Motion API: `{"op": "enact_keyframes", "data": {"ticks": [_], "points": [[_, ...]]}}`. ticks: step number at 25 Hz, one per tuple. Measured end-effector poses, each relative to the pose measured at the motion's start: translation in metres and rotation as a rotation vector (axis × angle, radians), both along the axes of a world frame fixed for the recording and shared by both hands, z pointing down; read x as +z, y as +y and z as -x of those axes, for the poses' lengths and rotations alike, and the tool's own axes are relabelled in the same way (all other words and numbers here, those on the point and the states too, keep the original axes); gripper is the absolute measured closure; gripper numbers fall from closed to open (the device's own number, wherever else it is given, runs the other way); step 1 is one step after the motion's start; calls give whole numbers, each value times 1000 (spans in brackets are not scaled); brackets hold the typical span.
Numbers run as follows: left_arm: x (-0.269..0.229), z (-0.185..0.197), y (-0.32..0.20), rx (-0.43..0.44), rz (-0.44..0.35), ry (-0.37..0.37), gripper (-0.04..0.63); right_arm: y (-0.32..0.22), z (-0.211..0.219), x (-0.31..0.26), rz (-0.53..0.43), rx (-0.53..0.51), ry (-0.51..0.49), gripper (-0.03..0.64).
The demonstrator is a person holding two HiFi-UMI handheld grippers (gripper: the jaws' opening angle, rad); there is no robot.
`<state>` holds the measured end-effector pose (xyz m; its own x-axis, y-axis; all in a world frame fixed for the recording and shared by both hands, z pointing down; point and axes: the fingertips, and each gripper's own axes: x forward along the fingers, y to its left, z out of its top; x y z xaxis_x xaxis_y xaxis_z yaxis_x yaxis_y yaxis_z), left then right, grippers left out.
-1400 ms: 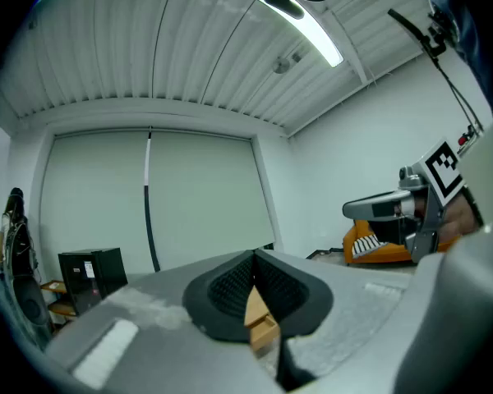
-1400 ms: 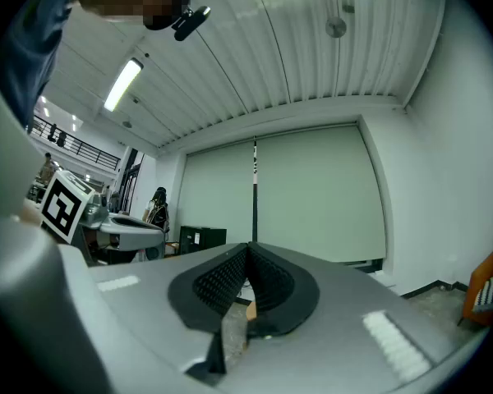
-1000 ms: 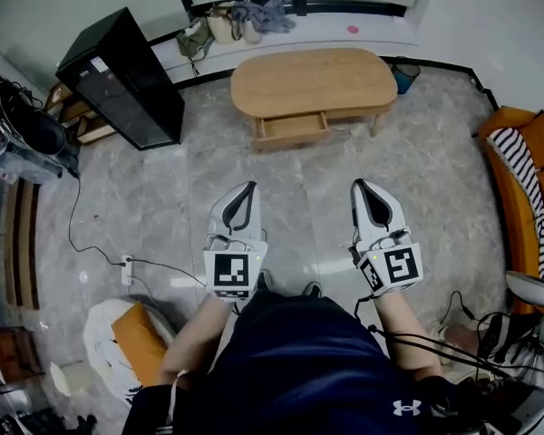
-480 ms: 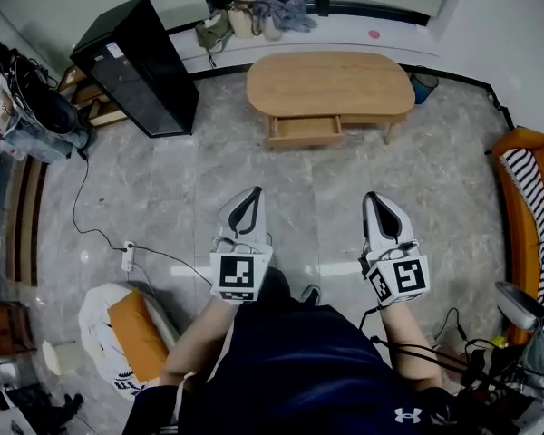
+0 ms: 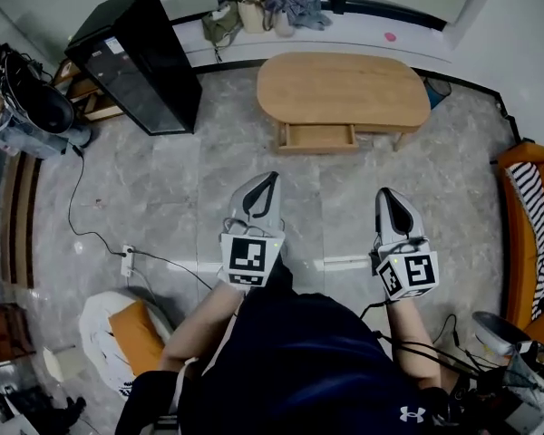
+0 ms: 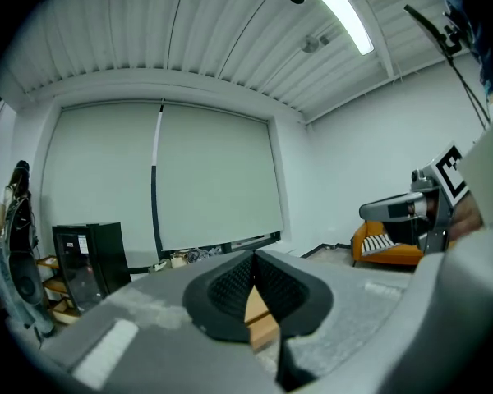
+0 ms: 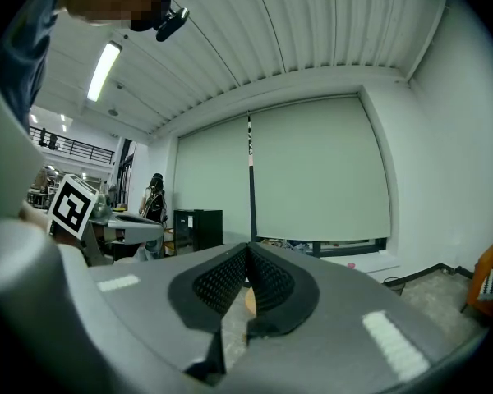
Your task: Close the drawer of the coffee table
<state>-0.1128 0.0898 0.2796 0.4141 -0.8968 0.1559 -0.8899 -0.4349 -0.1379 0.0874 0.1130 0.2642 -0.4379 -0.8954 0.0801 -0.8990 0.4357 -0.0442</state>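
An oval wooden coffee table [image 5: 344,89] stands on the marble floor near the far wall in the head view. Its drawer [image 5: 319,137] sticks out of the front, pulled open. My left gripper [image 5: 270,181] is held out in front of me, shut and empty, well short of the table. My right gripper [image 5: 386,196] is beside it, also shut with nothing in it. In the left gripper view a sliver of the wooden table [image 6: 259,314] shows past the closed pads [image 6: 234,286]. The right gripper view shows closed pads [image 7: 222,281] too.
A black cabinet [image 5: 136,57] stands left of the table. Bags and clothes [image 5: 263,9] lie on the ledge behind it. An orange sofa [image 5: 535,216] with striped cloth is at the right. A cable and power strip [image 5: 127,263] lie on the floor at left.
Both grippers have moved forward toward the coffee table, and the table has shifted right and come nearer in the head view. Both stay shut.
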Motion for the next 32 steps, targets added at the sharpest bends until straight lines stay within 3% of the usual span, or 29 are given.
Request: {"op": "enact_keyframes", "data": {"ticks": [7, 17, 25, 32], "points": [[10, 29, -70, 35, 51, 24, 594, -60, 25, 1, 48, 39, 26, 615], [25, 57, -118, 67, 92, 53, 594, -100, 59, 14, 112, 49, 63, 615], [41, 50, -148, 69, 129, 49, 594, -140, 51, 24, 136, 52, 43, 615], [28, 32, -181, 61, 109, 28, 594, -179, 38, 17, 115, 15, 32, 615]]}}
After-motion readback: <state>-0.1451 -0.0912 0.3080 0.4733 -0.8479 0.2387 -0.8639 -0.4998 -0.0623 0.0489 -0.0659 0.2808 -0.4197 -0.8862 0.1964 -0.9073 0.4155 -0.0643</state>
